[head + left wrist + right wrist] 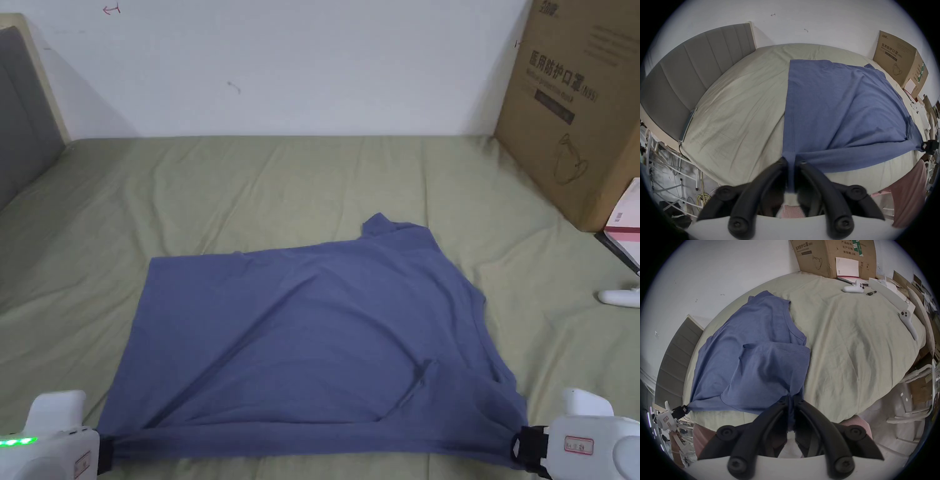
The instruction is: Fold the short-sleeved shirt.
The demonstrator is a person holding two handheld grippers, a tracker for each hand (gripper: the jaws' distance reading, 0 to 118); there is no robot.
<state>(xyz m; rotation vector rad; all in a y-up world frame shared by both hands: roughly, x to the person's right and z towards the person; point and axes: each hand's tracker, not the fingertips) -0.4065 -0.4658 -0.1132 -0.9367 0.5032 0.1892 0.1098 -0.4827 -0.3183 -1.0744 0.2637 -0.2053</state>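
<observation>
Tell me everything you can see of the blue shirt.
The blue shirt is a plain, soft, knit-looking short-sleeved top, spread mostly flat on the green bedsheet with diagonal creases. Its near edge is pulled taut between the left gripper and the right gripper, each shut on a near corner. The neckline lies at the right side; one sleeve is folded over the body near the right gripper, the other points to the far side. Nothing else touches it.

Soft even indoor light, faint shadows, no glare, gripper views w/ fisheye warp, dark vignette, near jaws blurred
</observation>
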